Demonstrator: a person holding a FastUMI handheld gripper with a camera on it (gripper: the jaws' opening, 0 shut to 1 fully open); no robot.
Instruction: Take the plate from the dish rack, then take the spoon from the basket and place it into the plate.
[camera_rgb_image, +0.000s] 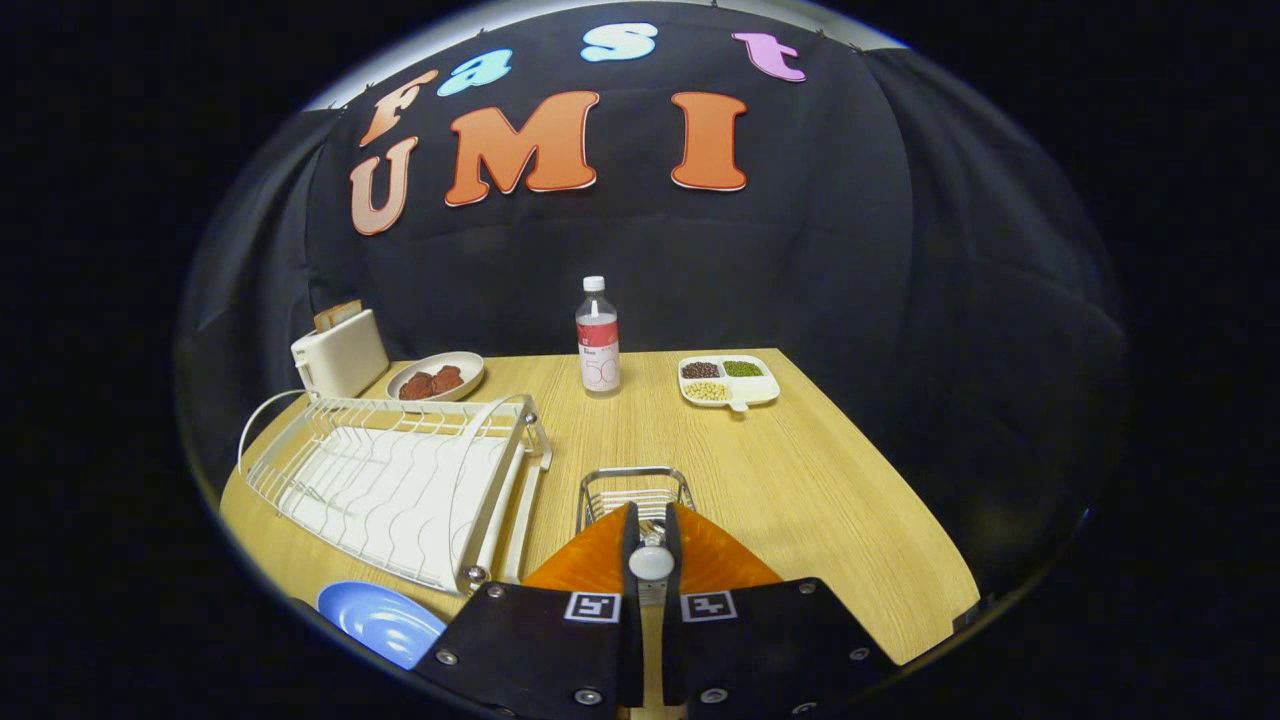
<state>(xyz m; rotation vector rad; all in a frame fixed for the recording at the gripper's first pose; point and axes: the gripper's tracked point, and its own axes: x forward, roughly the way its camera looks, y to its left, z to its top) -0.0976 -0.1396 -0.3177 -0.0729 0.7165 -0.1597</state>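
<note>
My gripper (651, 535) is shut on a white spoon (651, 562), whose rounded end shows between the two fingers. Just beyond the fingertips a small wire basket (634, 484) stands on the wooden table (800, 480). The blue plate (380, 622) lies flat on the table to the left of my fingers, near the table's front edge. Behind the plate stands the white wire dish rack (400, 480), with no dishes in it.
At the back of the table are a white toaster (340, 352), a bowl of reddish food (436, 378), a clear bottle (598, 340) and a divided tray of beans (728, 380). The table's right edge runs diagonally toward me.
</note>
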